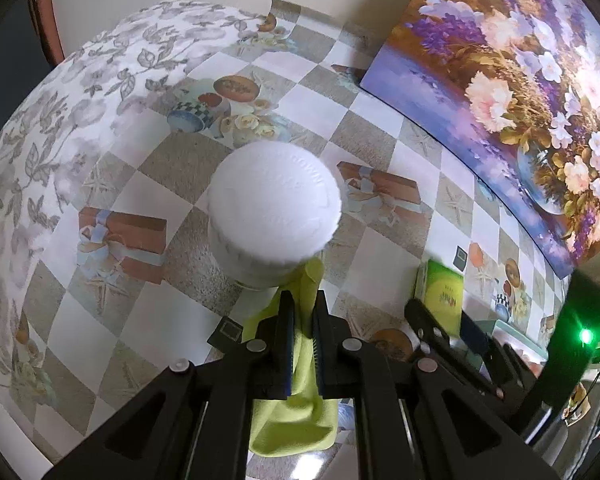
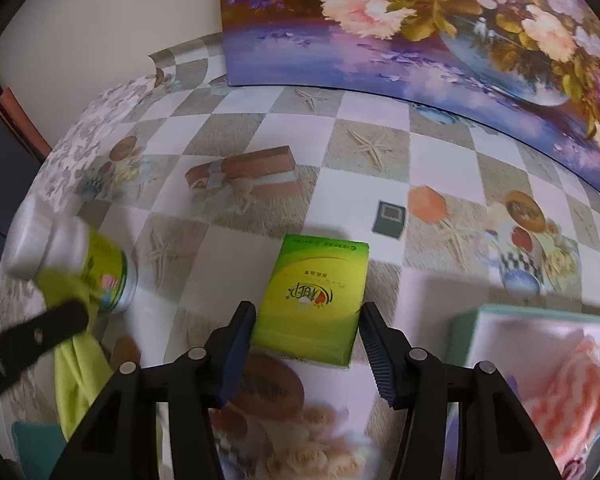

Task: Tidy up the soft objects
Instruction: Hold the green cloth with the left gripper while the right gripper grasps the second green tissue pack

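Lime-green cloth (image 1: 300, 396) fills the bottom centre of the left view, pinched tight in the left tool (image 1: 303, 300), with a white-capped bottle (image 1: 274, 212) just beyond it in mid-frame. Over in the right view, the right tool (image 2: 307, 316) is spread wide around the near end of the green tissue pack (image 2: 314, 296) on the desk (image 2: 236, 276), not touching yet. Looks like pickup stage to me: close on the pack, then carry it to the box (image 2: 466, 334) at lower right holding an orange-and-white cloth (image 2: 572, 392).
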